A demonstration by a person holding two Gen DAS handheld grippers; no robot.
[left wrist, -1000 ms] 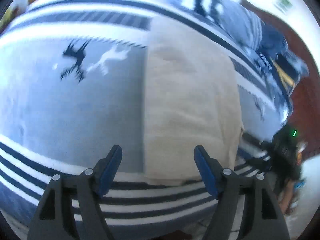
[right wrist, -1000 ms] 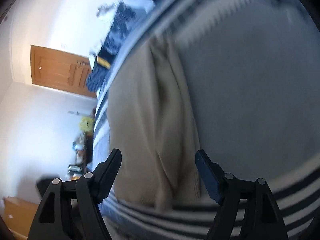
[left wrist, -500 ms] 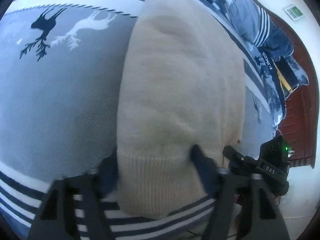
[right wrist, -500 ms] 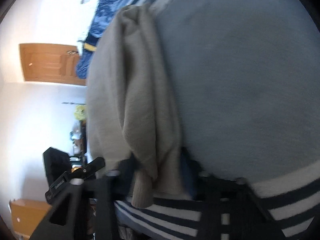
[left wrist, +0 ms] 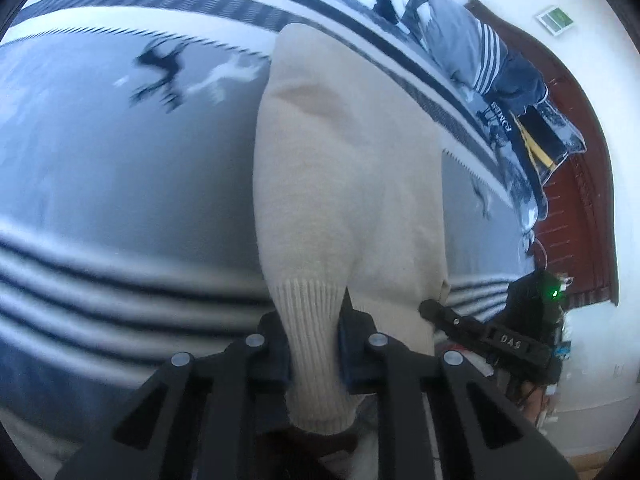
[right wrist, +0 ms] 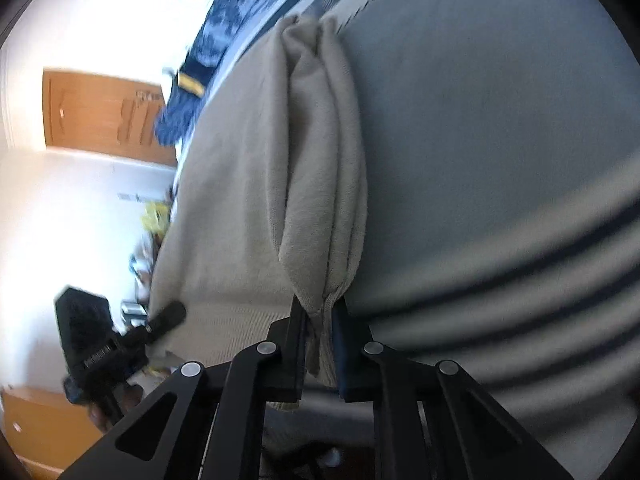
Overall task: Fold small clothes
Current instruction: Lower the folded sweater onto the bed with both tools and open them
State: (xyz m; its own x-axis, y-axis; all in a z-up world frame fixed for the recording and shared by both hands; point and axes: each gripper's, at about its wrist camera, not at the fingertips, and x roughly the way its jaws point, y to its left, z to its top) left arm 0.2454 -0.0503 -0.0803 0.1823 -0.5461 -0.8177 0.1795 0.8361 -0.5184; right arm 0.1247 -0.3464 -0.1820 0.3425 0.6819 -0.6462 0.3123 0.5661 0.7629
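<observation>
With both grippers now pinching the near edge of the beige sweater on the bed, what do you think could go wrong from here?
1. The left gripper has just closed on only the ribbed hem of the beige sweater; the knit might stretch or slip out when lifted.
2. The right gripper, also just closed, pinches several bunched layers; one could drop free and spoil the fold.
</observation>
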